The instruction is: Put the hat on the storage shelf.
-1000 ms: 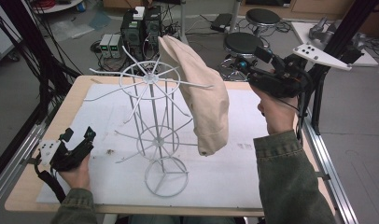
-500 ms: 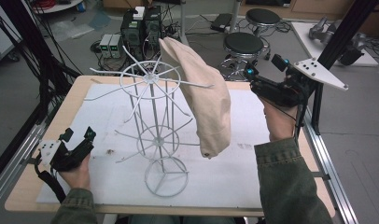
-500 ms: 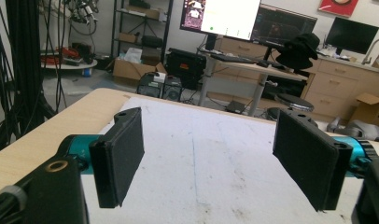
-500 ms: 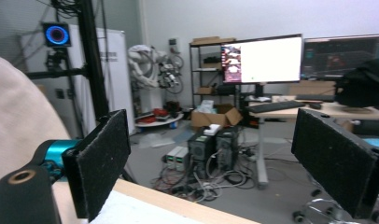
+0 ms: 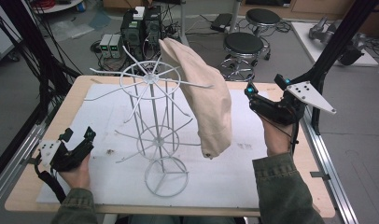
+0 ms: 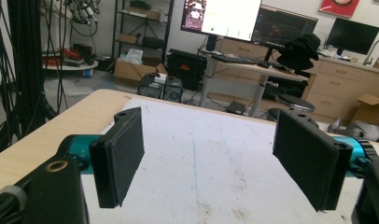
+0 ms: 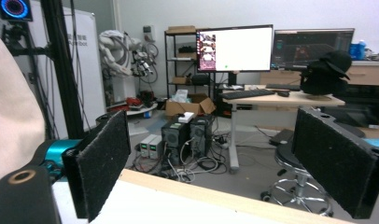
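A beige cap (image 5: 208, 102) hangs on an upper arm of a white wire rack (image 5: 150, 77) that stands on the white mat (image 5: 253, 177). To the right of the cap, apart from it, is my right gripper (image 5: 263, 86), held above the table's right side. Its jaws have just been opening and stand open with nothing between them (image 7: 225, 163). The cap's fabric (image 7: 12, 107) fills the left edge of the right gripper view. My left gripper (image 5: 78, 134) rests low at the mat's left edge, open and empty (image 6: 225, 158), well apart from the rack.
The rack's thin arms stick out on all sides at two heights. A black frame post (image 5: 337, 46) rises just behind the right gripper. Two stools (image 5: 243, 44) and electronics boxes (image 5: 141, 28) stand on the floor beyond the table's far edge.
The right hand has come down from level with the cap's upper part to lower beside it, a little farther right. The left gripper has stayed put.
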